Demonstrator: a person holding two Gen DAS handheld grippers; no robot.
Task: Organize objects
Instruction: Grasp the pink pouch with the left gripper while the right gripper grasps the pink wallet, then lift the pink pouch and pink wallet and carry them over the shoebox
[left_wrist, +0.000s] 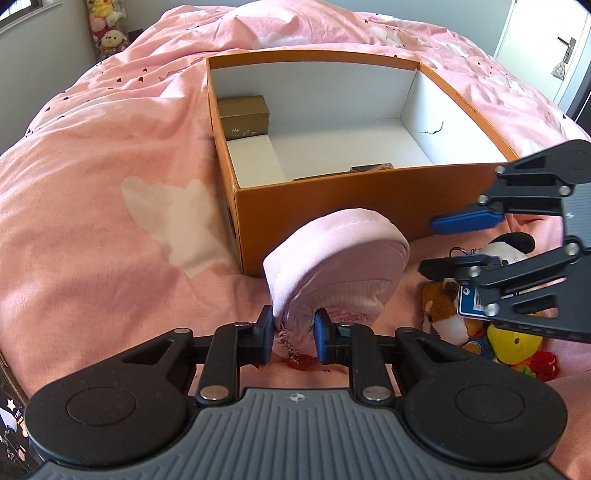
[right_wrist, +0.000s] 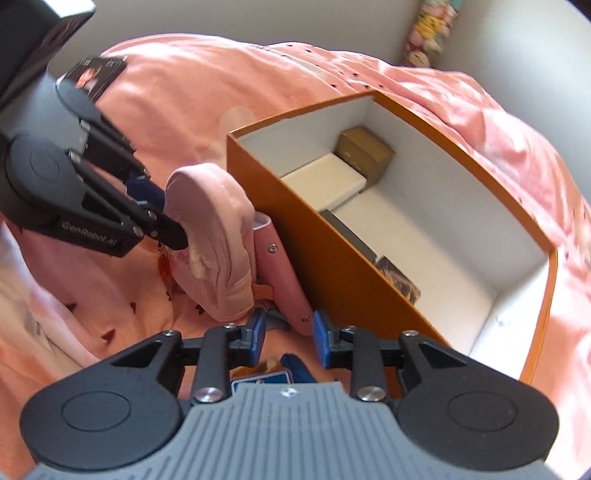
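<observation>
Soft pale-pink fabric pouch (left_wrist: 334, 258), rounded, with a small chain and red charm dangling at its lower edge: held clear of the bedcover, just in front of the near wall of the orange cardboard box (left_wrist: 332, 199). Not yet inside.

Left gripper (left_wrist: 293, 334): blue pads pinched together on the pouch's lower edge, fabric bunched between them. The grip is on a thin bit of cloth near the charm; most of the pouch hangs beyond the fingers.

Right gripper (right_wrist: 288, 338): jaws apart, nothing pressed between them. A pink hard-cased object (right_wrist: 279, 273) leans against the box's outer wall just ahead of it. Small plush toys (left_wrist: 476, 295) lie beside the box.

Box interior, white-lined: brown carton (left_wrist: 243, 118) on a white flat box (right_wrist: 325, 179) in the far corner, dark flat items along the near wall. Plenty of floor bare.

All on a pink patterned duvet (left_wrist: 110, 166).

Risks, as judged:
- Edge pinch may slip, since the pouch's bulk tugs the fabric out.
- Pouch could catch the box's near wall if lifted too low.
- Chain might snag on the rim.
- Grippers sit close together; a collision is possible.
</observation>
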